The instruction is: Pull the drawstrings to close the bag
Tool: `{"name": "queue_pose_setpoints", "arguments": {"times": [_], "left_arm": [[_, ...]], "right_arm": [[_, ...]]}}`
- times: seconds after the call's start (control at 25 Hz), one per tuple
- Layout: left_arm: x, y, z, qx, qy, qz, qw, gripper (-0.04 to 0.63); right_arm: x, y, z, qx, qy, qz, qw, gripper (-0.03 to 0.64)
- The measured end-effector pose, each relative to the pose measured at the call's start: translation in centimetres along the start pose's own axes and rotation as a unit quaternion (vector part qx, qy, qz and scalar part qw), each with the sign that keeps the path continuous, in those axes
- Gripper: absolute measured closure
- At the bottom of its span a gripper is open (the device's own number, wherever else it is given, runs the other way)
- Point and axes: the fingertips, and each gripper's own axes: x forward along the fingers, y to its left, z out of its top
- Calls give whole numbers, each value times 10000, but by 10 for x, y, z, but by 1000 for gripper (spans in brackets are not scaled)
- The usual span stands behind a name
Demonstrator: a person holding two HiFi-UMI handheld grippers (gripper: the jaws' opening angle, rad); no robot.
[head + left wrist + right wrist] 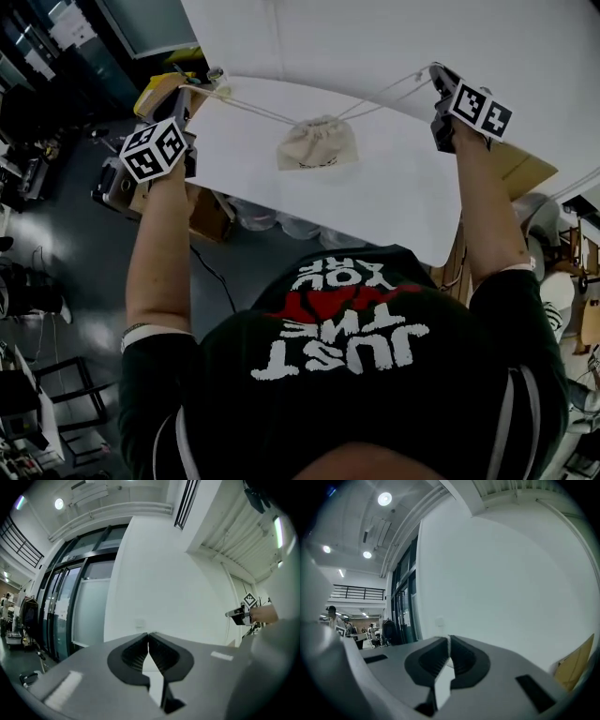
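Note:
A small cream drawstring bag [317,143] lies on the white table [394,197], its mouth gathered. Two thin cords run from it, one to each side, and both look taut. The left drawstring [258,110] ends at my left gripper [216,81], which is shut on it beyond the table's left edge. The right drawstring [384,94] ends at my right gripper [435,74], also shut on it, above the table's right side. In the left gripper view the jaws [148,637] meet, and the right gripper [238,616] shows far off. The right gripper view shows closed jaws [449,641] facing a white wall.
A yellow object [161,89] and cardboard boxes [211,217] sit under and beside the table's left edge. More cardboard [521,170] lies at the right. The dark floor [66,244] at left holds equipment. A person's head and dark shirt [352,347] fill the lower view.

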Motion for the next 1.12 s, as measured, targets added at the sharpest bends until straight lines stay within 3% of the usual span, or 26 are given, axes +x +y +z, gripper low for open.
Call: {"name": "queue_pose_setpoints", "arguments": {"times": [0.52, 0.88, 1.12], "left_arm": [[25, -86, -51, 14, 374, -671, 9970, 582], [0, -130, -103, -536, 608, -1106, 9906, 581], [-21, -155, -147, -594, 973, -1316, 9847, 581]], "right_arm": [[-4, 13, -59, -291, 485, 188, 9982, 607], [-20, 39, -102, -511, 744, 448, 9949, 607], [-33, 55, -144, -513, 1032, 716, 9908, 607]]}}
